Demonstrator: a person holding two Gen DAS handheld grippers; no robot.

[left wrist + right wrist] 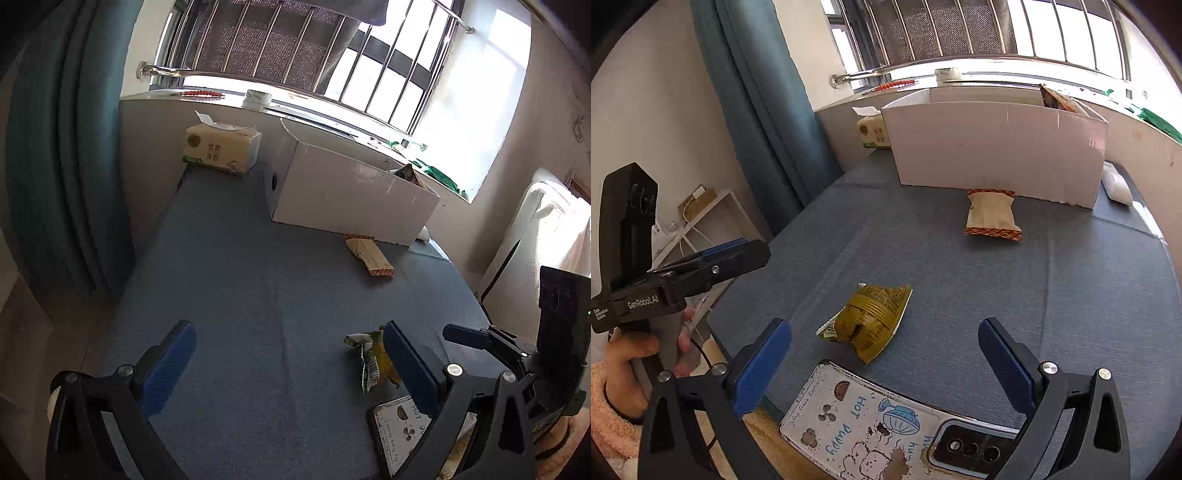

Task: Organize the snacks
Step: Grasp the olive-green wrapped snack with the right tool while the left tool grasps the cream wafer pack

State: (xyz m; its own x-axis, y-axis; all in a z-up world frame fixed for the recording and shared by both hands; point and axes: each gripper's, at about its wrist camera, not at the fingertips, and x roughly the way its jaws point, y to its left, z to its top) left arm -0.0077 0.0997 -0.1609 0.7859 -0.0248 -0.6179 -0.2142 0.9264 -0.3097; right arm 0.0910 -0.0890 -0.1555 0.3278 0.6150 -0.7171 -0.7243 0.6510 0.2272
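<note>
A green-yellow snack packet point(871, 320) lies on the blue table just ahead of my right gripper point(884, 360), which is open and empty. It also shows in the left wrist view point(371, 360), beside the right finger of my open, empty left gripper point(288, 360). A beige snack packet with orange ends point(993, 216) lies in front of the white cardboard box point(997, 147); the packet point(371, 258) and the box point(351, 188) also show in the left wrist view. Another packet point(1057, 99) sticks up inside the box. The left gripper point(713, 258) appears at the table's left edge.
A phone in a cartoon case point(886, 424) lies at the table's near edge under my right gripper. A tissue pack point(221, 147) stands at the back left by the wall. A white object point(1115, 184) lies right of the box. A shelf point(701, 218) stands left of the table.
</note>
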